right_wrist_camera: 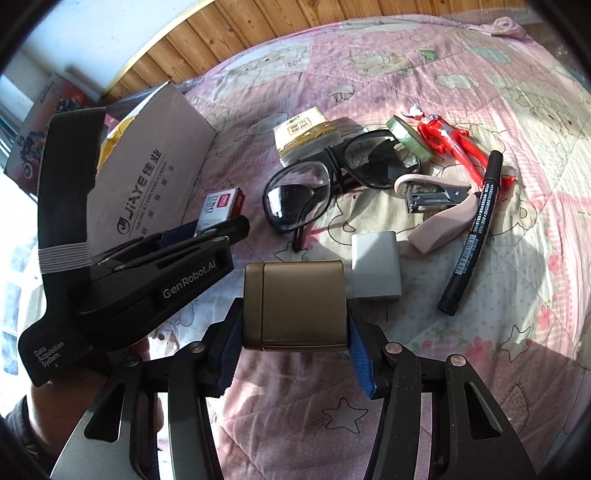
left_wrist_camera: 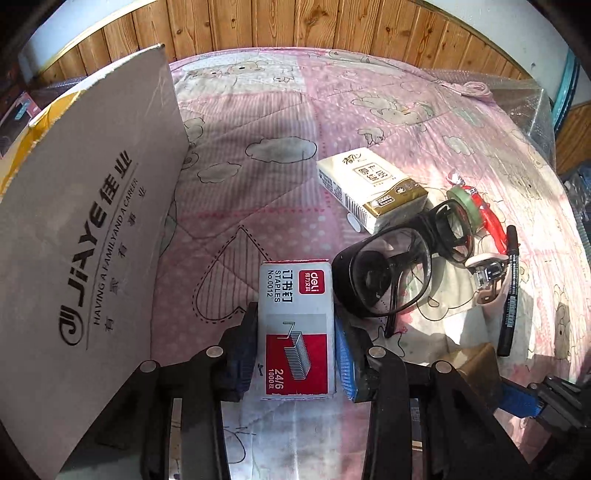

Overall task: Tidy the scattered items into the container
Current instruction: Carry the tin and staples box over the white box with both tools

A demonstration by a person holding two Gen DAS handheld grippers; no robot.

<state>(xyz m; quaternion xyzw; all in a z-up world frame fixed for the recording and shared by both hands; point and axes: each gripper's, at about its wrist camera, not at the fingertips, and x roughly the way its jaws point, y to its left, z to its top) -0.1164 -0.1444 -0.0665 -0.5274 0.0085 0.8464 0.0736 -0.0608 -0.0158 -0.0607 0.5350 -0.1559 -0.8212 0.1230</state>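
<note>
My left gripper (left_wrist_camera: 297, 354) is shut on a staples box (left_wrist_camera: 296, 328), white and red, held just above the pink quilt. The cardboard box (left_wrist_camera: 85, 236) with black lettering stands to its left, its flap upright. My right gripper (right_wrist_camera: 293, 350) is shut on a bronze rectangular case (right_wrist_camera: 295, 306). Scattered on the quilt lie black-framed glasses (right_wrist_camera: 314, 192), a tissue pack (right_wrist_camera: 304, 134), a green tape roll (right_wrist_camera: 408, 142), a red toy figure (right_wrist_camera: 448, 142), a pink stapler (right_wrist_camera: 439, 214), a black marker (right_wrist_camera: 472, 232) and a white charger (right_wrist_camera: 375, 266).
The left gripper's body (right_wrist_camera: 147, 266) and the hand holding it fill the left of the right wrist view, with the staples box (right_wrist_camera: 219, 206) at its tip. A wooden panelled wall (left_wrist_camera: 295, 26) runs behind the quilt (left_wrist_camera: 277, 122). Open quilt lies beyond the box.
</note>
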